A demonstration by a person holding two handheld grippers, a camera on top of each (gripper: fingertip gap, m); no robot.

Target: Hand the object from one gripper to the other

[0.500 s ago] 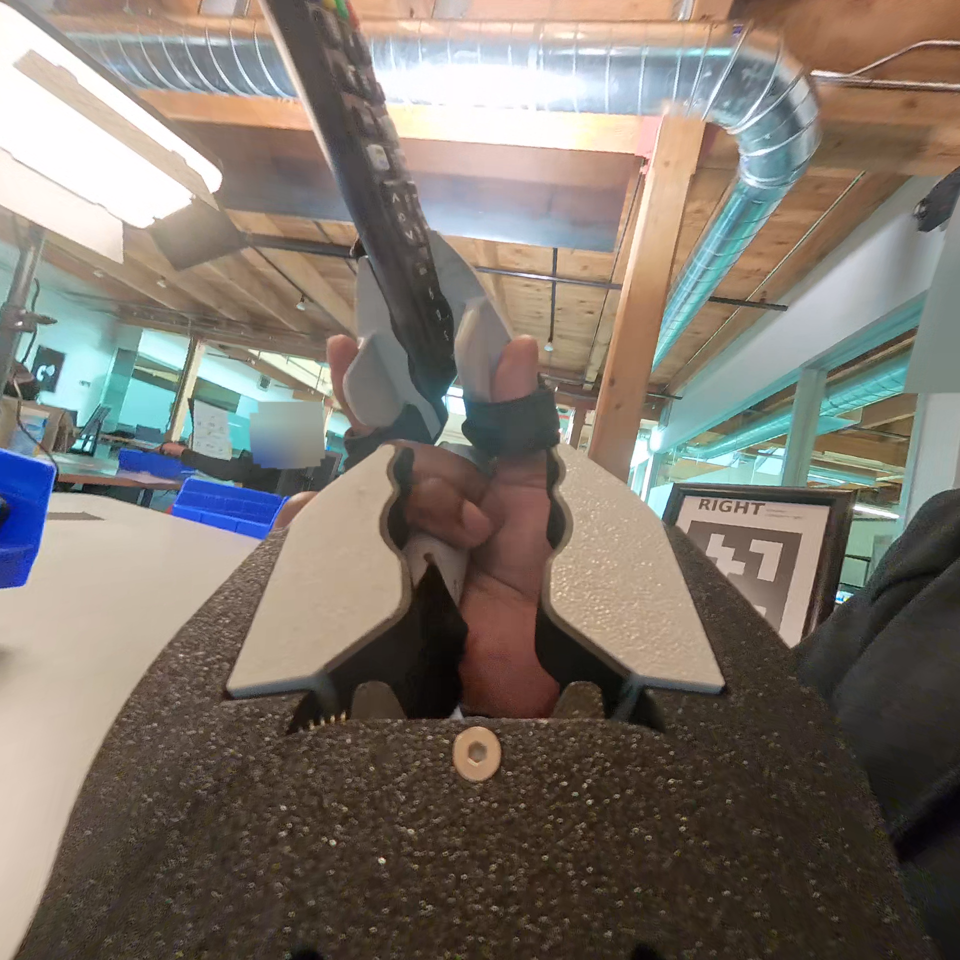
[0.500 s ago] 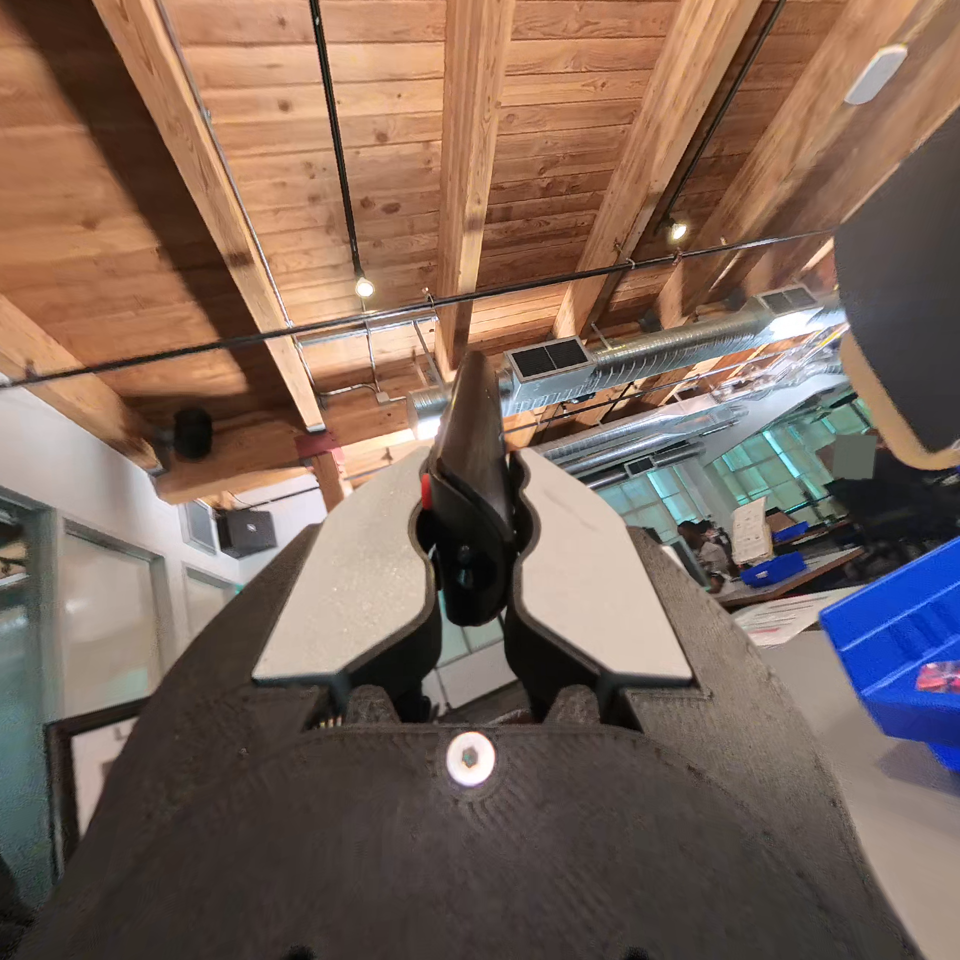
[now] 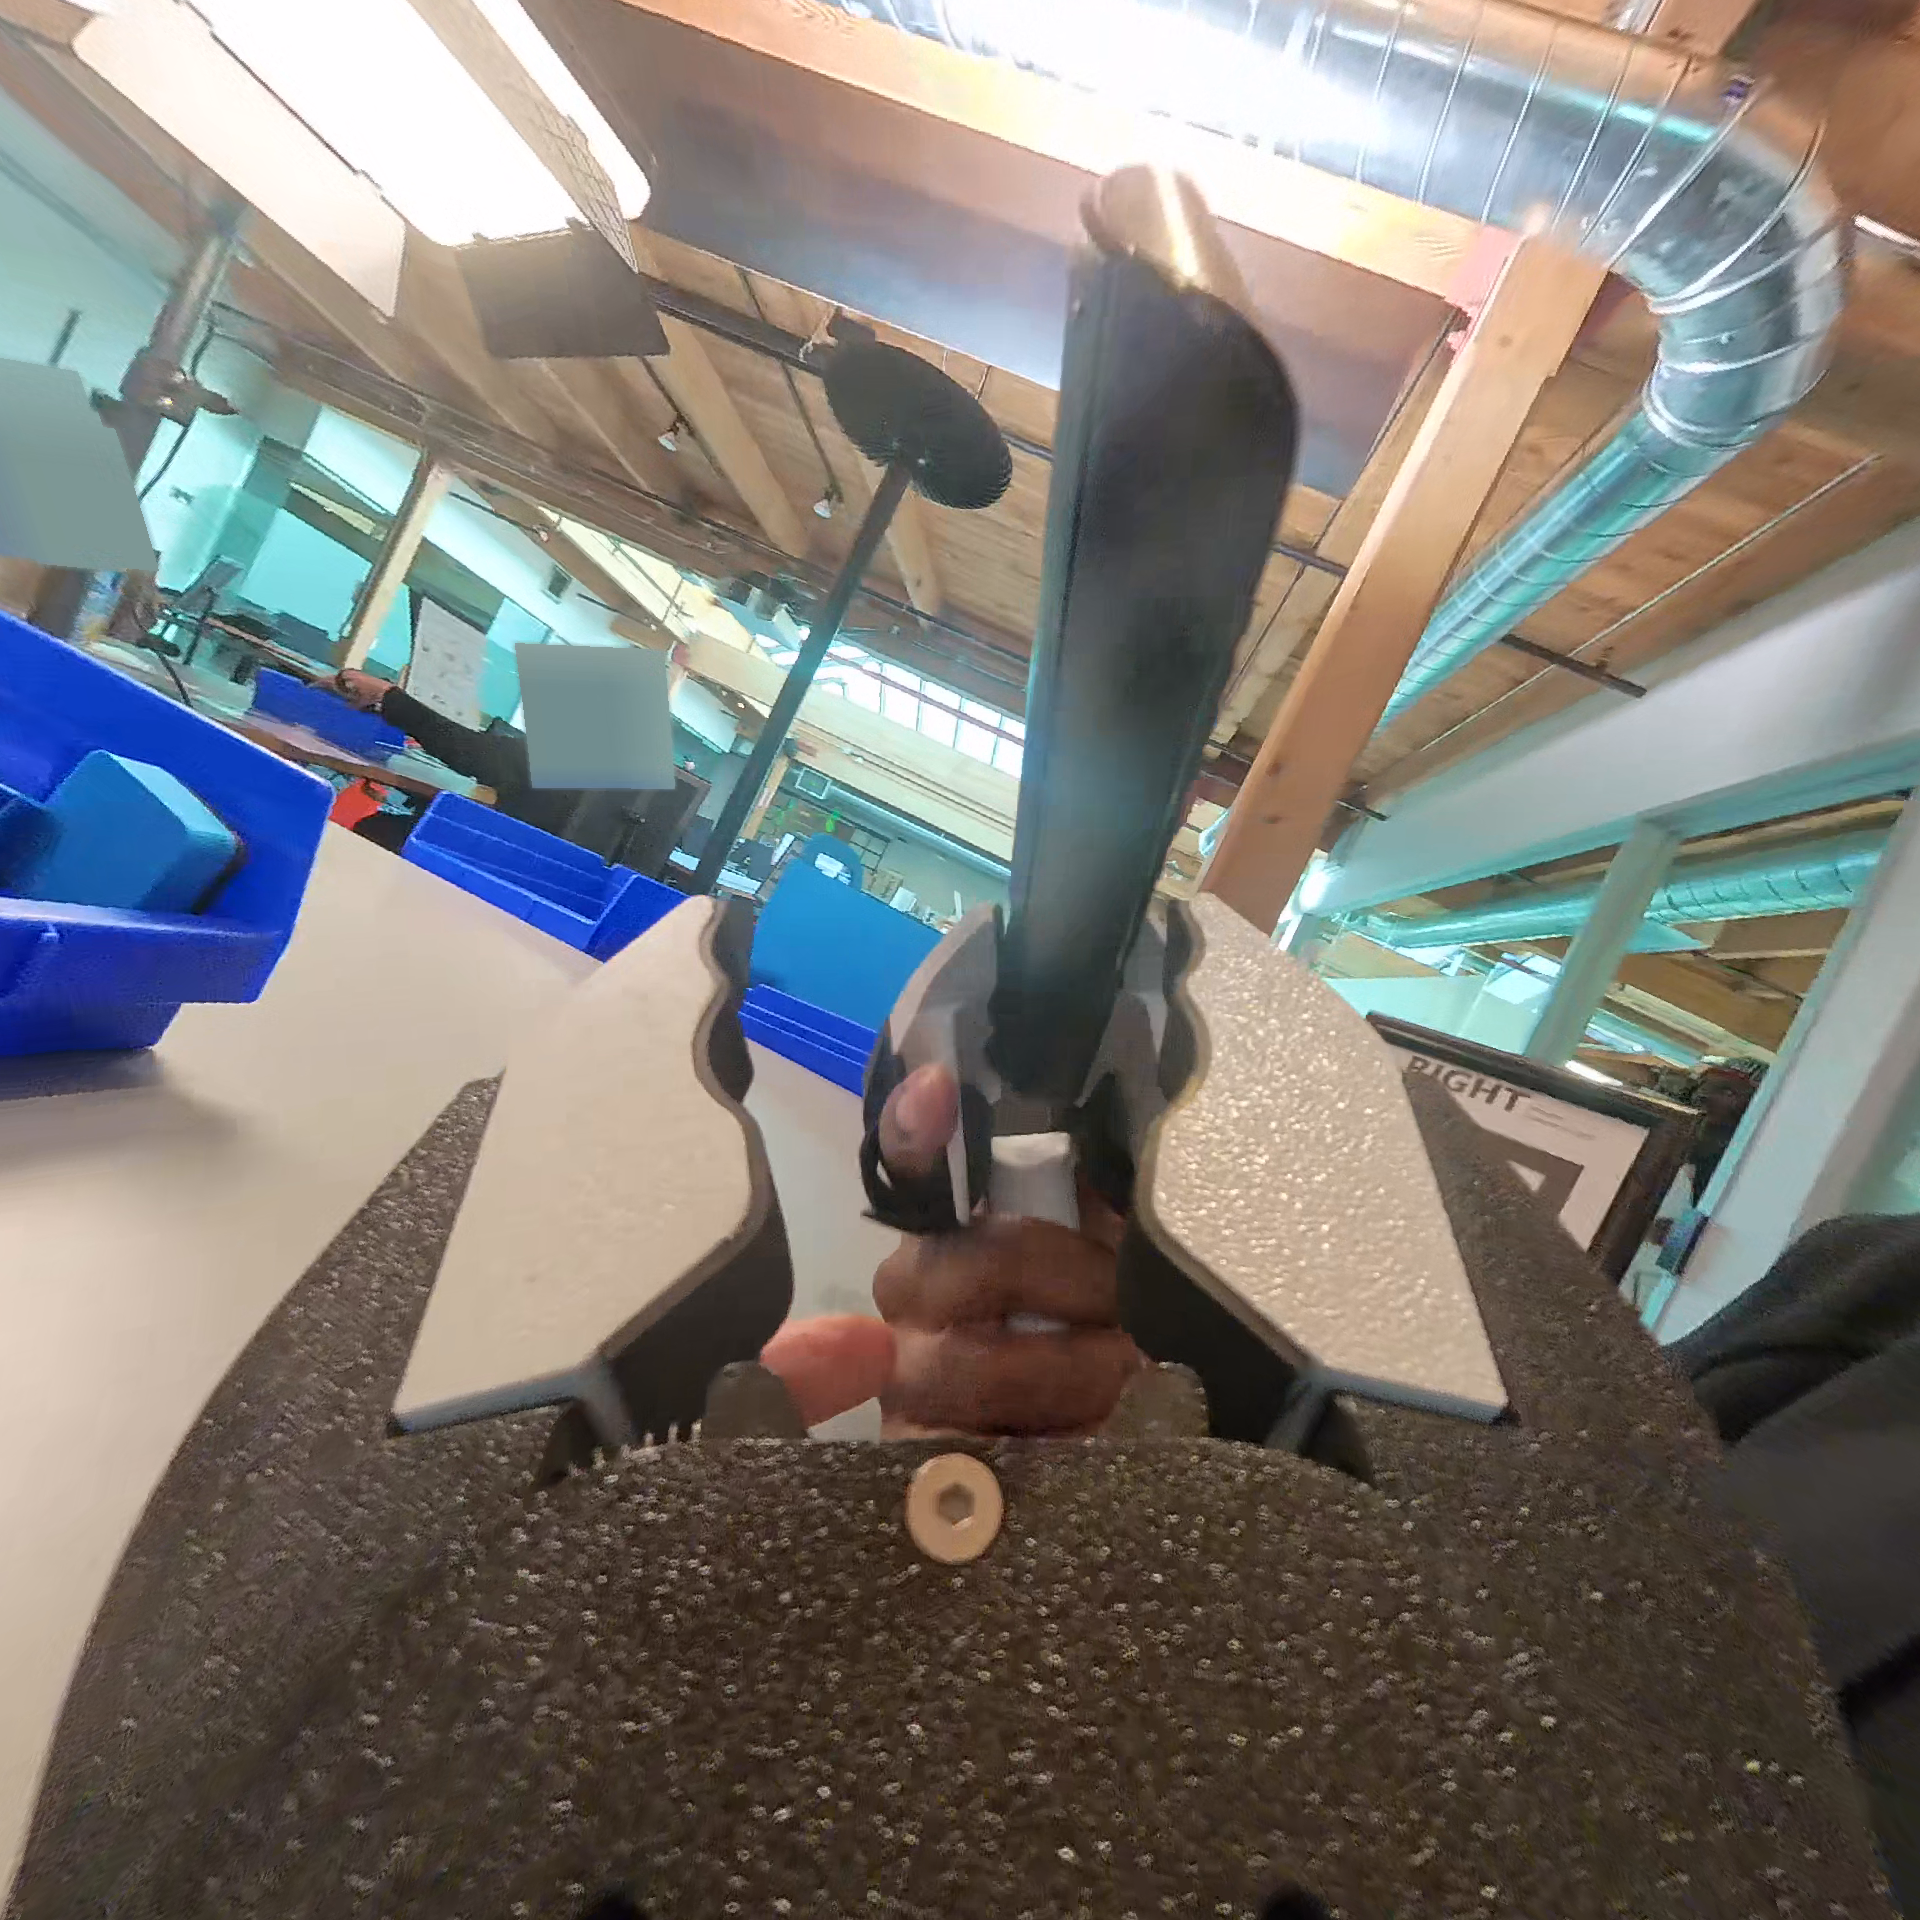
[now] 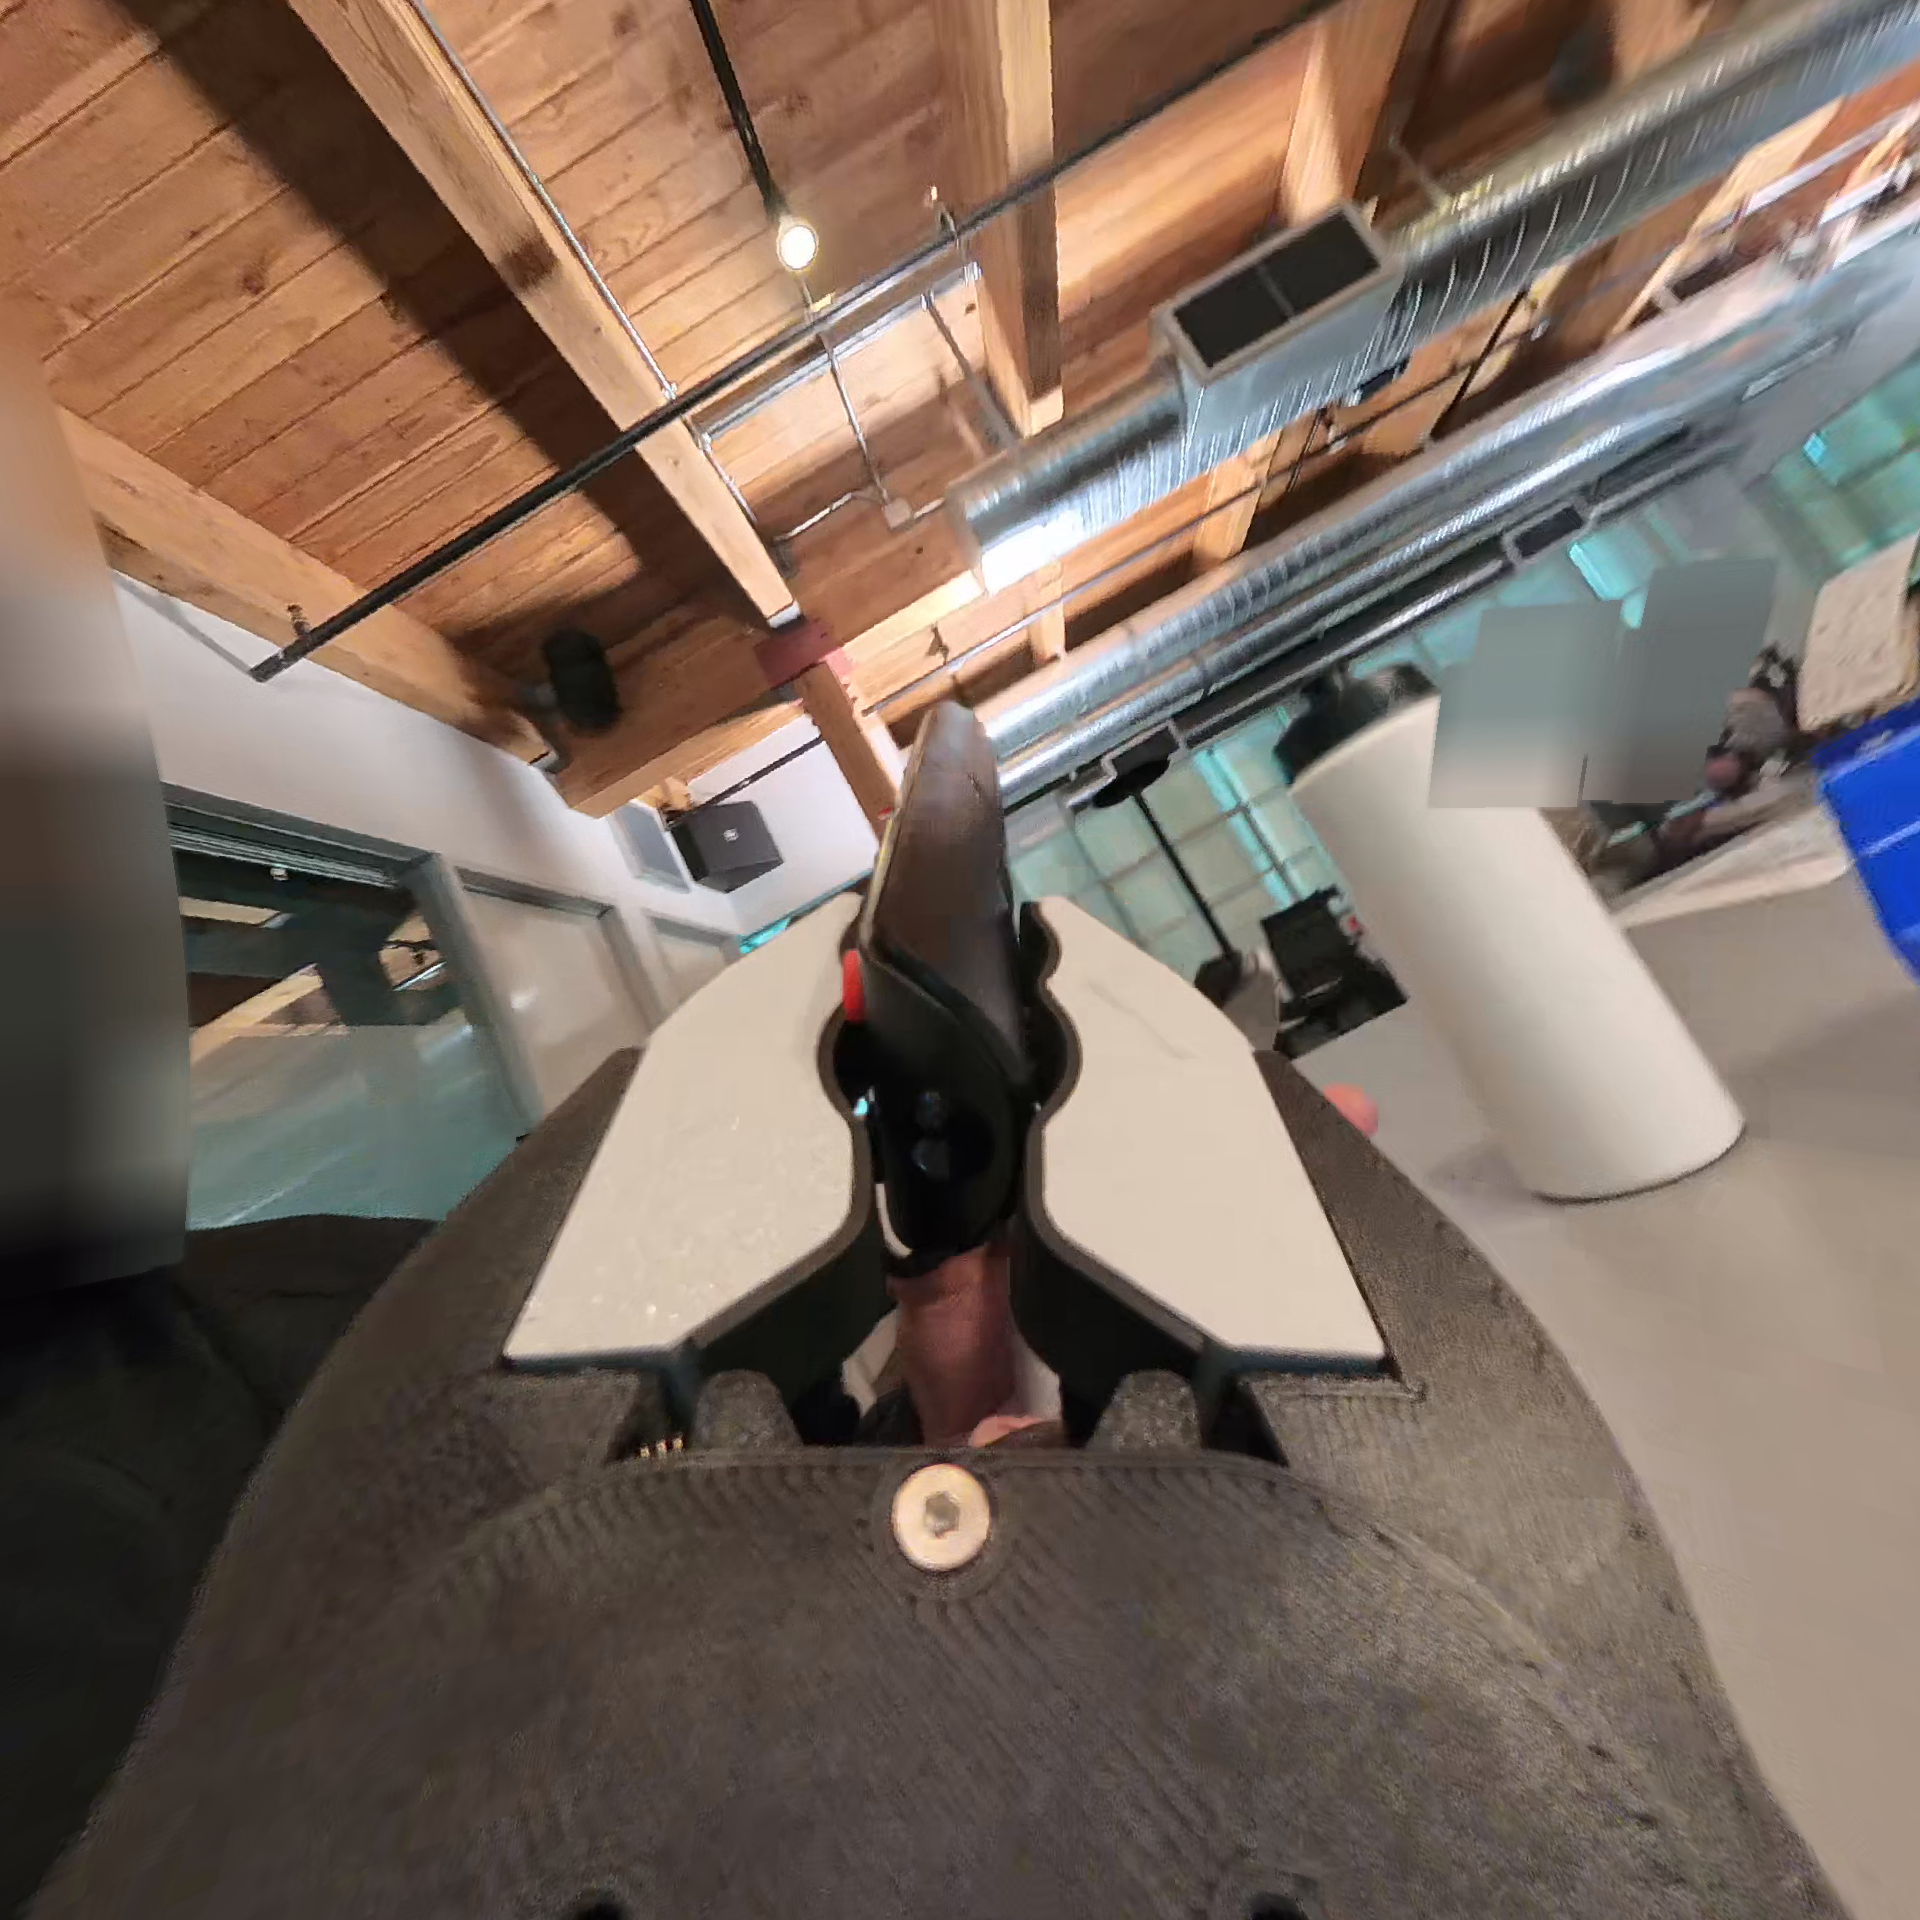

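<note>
Since half a second ago our left tongs (image 3: 940,1049) have spread wider and swung so the remote (image 3: 1132,665) now shows us its dark back rather than its buttons; in the left wrist view it stands nearly upright, off to the right of our gap, beyond our right finger (image 3: 1299,1195). Our left tongs are open and hold nothing. The remote's lower end is clamped in the right tongs (image 3: 1039,1049), held by a hand (image 3: 997,1320). In the right wrist view our right tongs (image 4: 940,1049) are closed on the remote (image 4: 940,935), which points up toward the wooden ceiling (image 4: 312,260). Blue bins (image 3: 125,883) sit on the tabletop (image 3: 260,1164) at left
</note>
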